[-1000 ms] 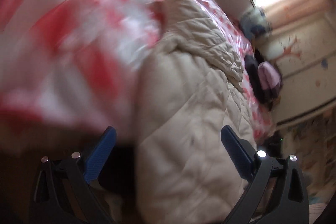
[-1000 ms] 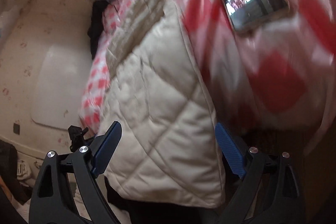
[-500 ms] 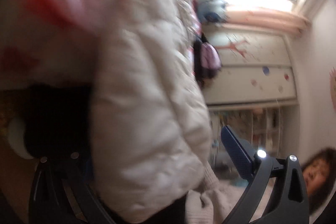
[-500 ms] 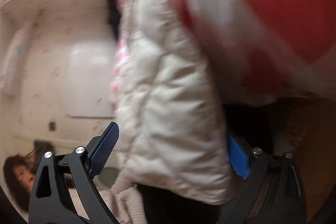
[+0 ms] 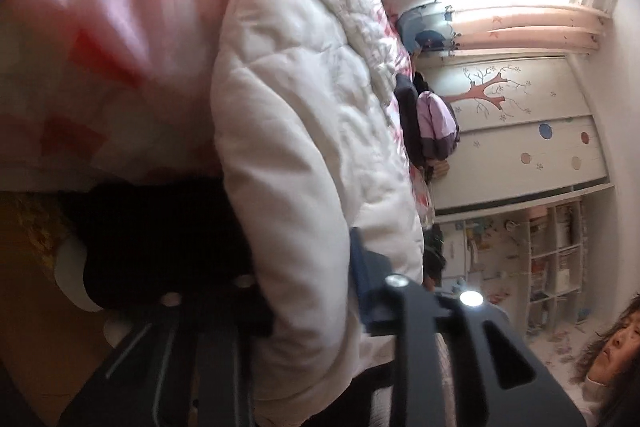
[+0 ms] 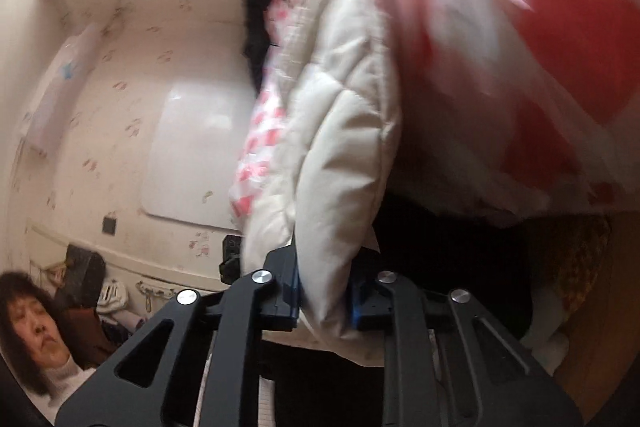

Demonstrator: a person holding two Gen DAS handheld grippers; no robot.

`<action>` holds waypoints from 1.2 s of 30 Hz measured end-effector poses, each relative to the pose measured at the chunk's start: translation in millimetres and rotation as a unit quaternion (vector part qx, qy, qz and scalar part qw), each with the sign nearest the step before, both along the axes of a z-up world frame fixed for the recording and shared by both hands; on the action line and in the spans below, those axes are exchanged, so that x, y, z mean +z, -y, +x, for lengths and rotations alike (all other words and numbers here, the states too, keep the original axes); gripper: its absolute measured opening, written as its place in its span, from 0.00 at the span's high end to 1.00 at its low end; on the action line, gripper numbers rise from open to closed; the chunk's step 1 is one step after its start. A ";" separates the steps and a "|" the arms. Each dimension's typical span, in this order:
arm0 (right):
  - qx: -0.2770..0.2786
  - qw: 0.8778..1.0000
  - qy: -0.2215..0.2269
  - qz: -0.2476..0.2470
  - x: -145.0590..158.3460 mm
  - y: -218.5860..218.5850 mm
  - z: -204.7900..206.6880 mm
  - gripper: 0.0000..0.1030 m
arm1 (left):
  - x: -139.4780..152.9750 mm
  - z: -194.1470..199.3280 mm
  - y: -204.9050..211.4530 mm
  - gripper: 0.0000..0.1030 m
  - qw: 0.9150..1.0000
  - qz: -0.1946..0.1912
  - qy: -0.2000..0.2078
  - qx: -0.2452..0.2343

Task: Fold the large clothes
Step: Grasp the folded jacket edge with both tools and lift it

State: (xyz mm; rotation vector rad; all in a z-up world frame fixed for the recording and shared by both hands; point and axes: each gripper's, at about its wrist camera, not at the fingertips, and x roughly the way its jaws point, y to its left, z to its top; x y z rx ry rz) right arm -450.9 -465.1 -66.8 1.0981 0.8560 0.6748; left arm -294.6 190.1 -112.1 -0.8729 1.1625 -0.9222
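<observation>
Quilted cream jacket (image 5: 304,131) hangs off the edge of the red-and-white checked bedspread (image 5: 100,39). Left gripper (image 5: 312,291) jaws just closed, pinching the jacket's padded edge. Right gripper (image 6: 324,291) jaws likewise just closed, blue pads (image 6: 294,287) clamped on another part of its hem.

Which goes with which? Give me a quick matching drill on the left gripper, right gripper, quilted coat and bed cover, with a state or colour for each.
Things:
1. left gripper
2. right gripper
3. quilted coat
4. bed cover

Descriptions:
A. red and white checks
B. cream, puffy, pinched at two places on its edge
C. just closed on the coat, with shelves and a tree mural behind
D. just closed on the coat, with a whiteboard on the wall behind

Pairs: 1-C, 2-D, 3-B, 4-A
</observation>
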 end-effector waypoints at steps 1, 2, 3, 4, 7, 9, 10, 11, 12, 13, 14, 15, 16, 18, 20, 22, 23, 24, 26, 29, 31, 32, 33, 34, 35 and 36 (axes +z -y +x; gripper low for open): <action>0.002 1.000 0.018 -0.003 13.5 -3.0 -2.5 0.86 | 10.9 -2.9 2.0 0.81 1.000 -0.001 0.011 0.006; 0.002 1.000 0.030 -0.005 23.1 -7.2 -4.4 0.86 | 23.2 -7.0 2.9 0.83 1.000 -0.002 0.025 0.011; 0.003 0.999 0.047 -0.008 36.2 -10.2 -5.7 0.86 | 39.2 -11.6 3.5 0.84 0.999 -0.003 0.043 0.017; 0.003 0.998 0.063 -0.011 48.1 -13.1 -6.8 0.87 | 52.0 -15.2 3.0 0.85 0.998 -0.005 0.056 0.021; 0.018 0.995 0.097 -0.005 76.7 -21.3 -14.3 0.87 | 91.3 -29.9 4.6 0.85 0.995 -0.010 0.100 0.021; 0.041 0.993 0.109 -0.008 89.1 -30.7 -20.8 0.87 | 102.9 -38.2 5.9 0.85 0.993 -0.007 0.115 0.004; 0.057 0.992 0.108 -0.009 91.9 -34.7 -25.3 0.87 | 105.4 -41.6 6.0 0.85 0.993 -0.001 0.121 -0.006; 0.073 0.992 0.102 -0.019 90.2 -37.1 -30.6 0.85 | 103.1 -42.8 4.8 0.85 0.993 0.001 0.119 -0.023; 0.085 0.992 0.087 -0.026 84.9 -35.7 -34.2 0.81 | 95.1 -41.6 4.3 0.83 0.993 0.005 0.109 -0.034; 0.095 0.993 0.069 -0.034 77.7 -34.9 -36.4 0.78 | 84.9 -39.6 0.0 0.79 0.995 0.007 0.096 -0.040; 0.097 0.993 0.047 -0.043 63.8 -31.0 -39.0 0.73 | 72.4 -37.9 -5.0 0.63 0.995 0.004 0.081 -0.049; 0.096 0.994 0.029 -0.043 52.5 -21.0 -46.4 0.70 | 57.7 -37.1 -13.0 0.51 0.996 0.005 0.069 -0.051; 0.099 0.994 0.008 -0.035 38.1 -16.9 -47.1 0.59 | 46.9 -36.1 -16.3 0.43 0.997 0.010 0.059 -0.046; 0.090 0.995 -0.025 -0.036 12.4 -9.6 -48.8 0.44 | 22.8 -37.4 -29.0 0.14 0.999 -0.005 0.036 -0.040; 0.087 0.995 -0.041 -0.010 -7.6 -4.7 -47.4 0.36 | 6.3 -37.4 -35.5 0.09 0.999 -0.014 0.028 -0.033; 0.088 0.995 -0.038 0.018 -20.3 -3.0 -45.5 0.27 | -13.9 -33.1 -38.4 0.07 0.998 -0.042 0.009 -0.038; 0.086 0.995 -0.037 0.026 -24.2 -2.7 -42.7 0.21 | -23.4 -30.8 -36.6 0.07 0.998 -0.037 0.000 -0.046; 0.084 0.995 -0.037 0.027 -27.5 -3.0 -39.2 0.20 | -31.1 -30.1 -32.6 0.07 0.998 -0.031 -0.005 -0.052; 0.086 0.995 -0.038 0.035 -35.0 -4.3 -29.8 0.17 | -48.8 -25.6 -28.4 0.07 0.997 -0.028 -0.023 -0.062; 0.078 0.993 -0.048 0.067 -55.4 -6.4 -18.0 0.16 | -70.0 -19.0 -20.7 0.07 0.995 -0.061 -0.045 -0.060; 0.086 0.992 -0.039 0.082 -58.2 -12.2 -16.2 0.16 | -66.7 -25.3 -16.1 0.07 0.993 -0.093 -0.031 -0.064; 0.090 0.992 -0.030 0.082 -57.2 -17.6 -15.0 0.22 | -59.6 -30.6 -12.7 0.07 0.992 -0.102 -0.014 -0.069; 0.094 0.993 -0.012 0.077 -50.3 -22.0 -17.6 0.30 | -53.6 -33.7 -9.0 0.08 0.993 -0.100 -0.001 -0.069; 0.093 0.993 -0.003 0.075 -45.4 -25.7 -15.1 0.51 | -45.7 -37.8 -5.6 0.10 0.993 -0.098 0.011 -0.066; 0.085 0.994 0.006 0.061 -37.8 -27.5 -17.3 0.65 | -40.1 -39.8 -4.1 0.25 0.994 -0.094 0.016 -0.062; 0.076 0.996 0.014 0.047 -30.0 -28.9 -19.7 0.68 | -33.2 -42.3 -3.5 0.45 0.996 -0.072 0.022 -0.049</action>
